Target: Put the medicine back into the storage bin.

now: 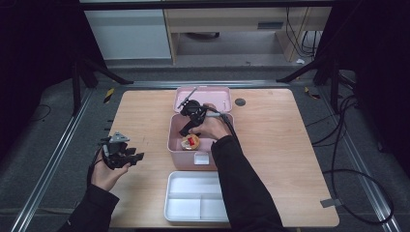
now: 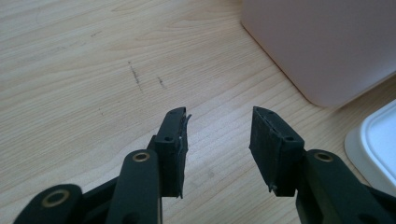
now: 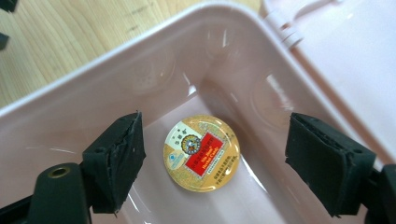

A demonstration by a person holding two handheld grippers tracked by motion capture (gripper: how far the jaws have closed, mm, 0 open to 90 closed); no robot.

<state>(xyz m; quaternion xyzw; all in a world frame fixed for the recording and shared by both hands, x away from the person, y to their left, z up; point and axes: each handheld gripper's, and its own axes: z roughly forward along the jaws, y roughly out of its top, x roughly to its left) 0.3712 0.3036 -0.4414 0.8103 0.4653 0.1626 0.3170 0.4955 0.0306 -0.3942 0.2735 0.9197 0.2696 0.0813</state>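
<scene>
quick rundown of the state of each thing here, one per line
pink plastic box: lid open, hinged back
round gold tin with red label: lying flat in the box, ungripped
white divided tray: empty, uncovered
left gripper: open, holding nothing
right gripper: open, over the tin

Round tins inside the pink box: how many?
1: a round gold tin lying flat on the floor of the pink box, between the right gripper's open jaws. The person's hand hides part of the box.

The high view looks down on the whole worktop (image 1: 270, 145). Both tongs views sit close; each also sees the pink box (image 1: 176, 140).
</scene>
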